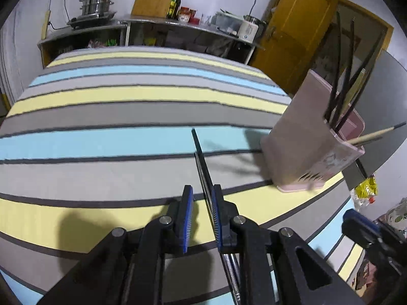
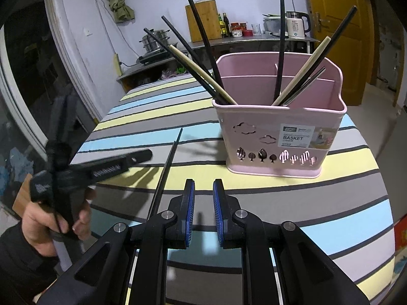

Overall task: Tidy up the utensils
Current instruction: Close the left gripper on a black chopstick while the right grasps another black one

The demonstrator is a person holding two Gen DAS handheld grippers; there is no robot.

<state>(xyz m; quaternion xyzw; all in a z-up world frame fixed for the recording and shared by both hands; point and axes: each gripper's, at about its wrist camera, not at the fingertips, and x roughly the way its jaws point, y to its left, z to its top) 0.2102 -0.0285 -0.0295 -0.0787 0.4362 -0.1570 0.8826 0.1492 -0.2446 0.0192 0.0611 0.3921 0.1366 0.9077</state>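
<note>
Right now we see a pair of thin black chopsticks [image 1: 203, 167] running forward over the striped tablecloth [image 1: 101, 142], slender and dark. Beside them stands a pink basket [image 2: 277, 129] with cloud and tree cutouts; its sticker reads "BASKET", and black and pale chopsticks lean inside. Our left gripper [image 1: 202, 198] stands narrowly apart, the pair lying against its right finger while the other finger stands clear. Our right gripper [image 2: 203, 193] is narrowly parted with nothing between, facing the basket's front.
</note>
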